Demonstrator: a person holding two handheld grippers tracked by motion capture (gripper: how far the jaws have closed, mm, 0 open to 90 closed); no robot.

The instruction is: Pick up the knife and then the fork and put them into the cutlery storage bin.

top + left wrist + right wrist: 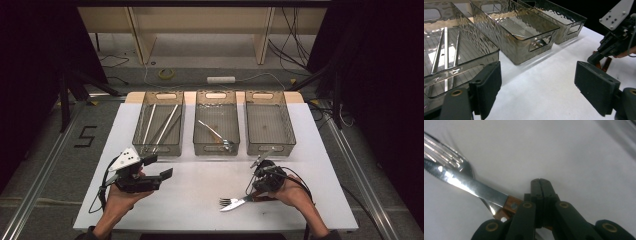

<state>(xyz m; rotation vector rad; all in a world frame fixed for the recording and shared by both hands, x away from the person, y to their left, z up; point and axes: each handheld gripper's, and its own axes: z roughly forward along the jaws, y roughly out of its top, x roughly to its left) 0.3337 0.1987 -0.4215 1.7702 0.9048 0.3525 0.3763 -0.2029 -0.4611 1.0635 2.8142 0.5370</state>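
Right hand-held gripper (257, 192): jaws pressed together, pinching the wooden handle of the steel knife (471, 185).
Knife: on the white desk (200, 200), blade lying across a wooden-handled steel fork (454, 160).
Left hand-held gripper (537, 85): spread wide, holding nothing, near the leftmost smoky plastic bin (461, 57).

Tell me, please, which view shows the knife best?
The right gripper view: the knife lies close, its blade across the fork. The high view shows it small on the table; the left gripper view shows a bit of brown handle.

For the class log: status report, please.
Left gripper open, idle. Right gripper shut on knife handle, table level. Fork lies under knife.
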